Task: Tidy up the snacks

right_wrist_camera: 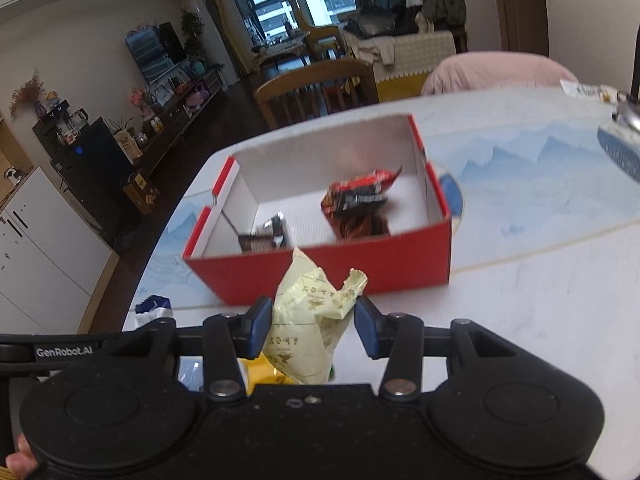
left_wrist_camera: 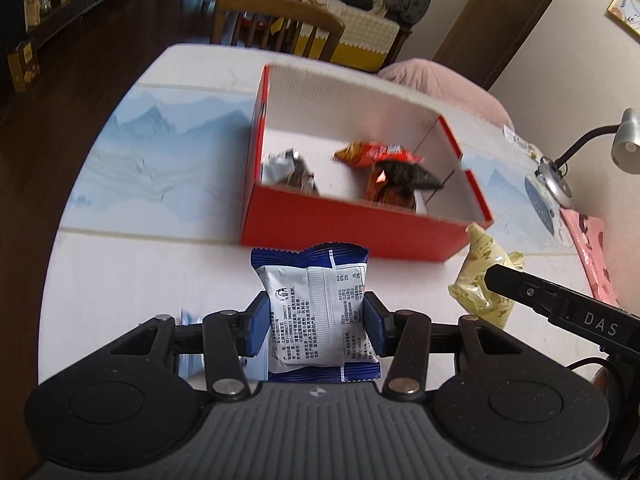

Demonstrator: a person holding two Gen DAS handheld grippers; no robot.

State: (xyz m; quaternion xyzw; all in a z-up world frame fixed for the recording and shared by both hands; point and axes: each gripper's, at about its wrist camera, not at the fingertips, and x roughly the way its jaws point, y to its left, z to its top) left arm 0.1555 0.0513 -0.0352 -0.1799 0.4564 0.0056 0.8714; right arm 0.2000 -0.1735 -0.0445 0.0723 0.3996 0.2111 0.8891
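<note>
My left gripper point(left_wrist_camera: 316, 320) is shut on a blue and white snack packet point(left_wrist_camera: 316, 312), held above the table just short of the red open box point(left_wrist_camera: 352, 224). My right gripper point(right_wrist_camera: 314, 328) is shut on a pale yellow-green snack bag point(right_wrist_camera: 308, 320), also just short of the red box point(right_wrist_camera: 320, 272). The box holds an orange-red packet point(left_wrist_camera: 376, 154), a dark packet point(left_wrist_camera: 408, 176) and a silver and dark packet point(left_wrist_camera: 286, 170). The yellow bag point(left_wrist_camera: 480, 276) and the right gripper's finger point(left_wrist_camera: 532, 292) show at the right of the left wrist view.
The white table point(left_wrist_camera: 140, 264) has a blue mountain print. A desk lamp point(left_wrist_camera: 580, 152) and a pink item point(left_wrist_camera: 592, 248) stand at the right edge. A wooden chair point(left_wrist_camera: 276, 24) is behind the table. Another blue packet point(right_wrist_camera: 154, 308) lies at the left.
</note>
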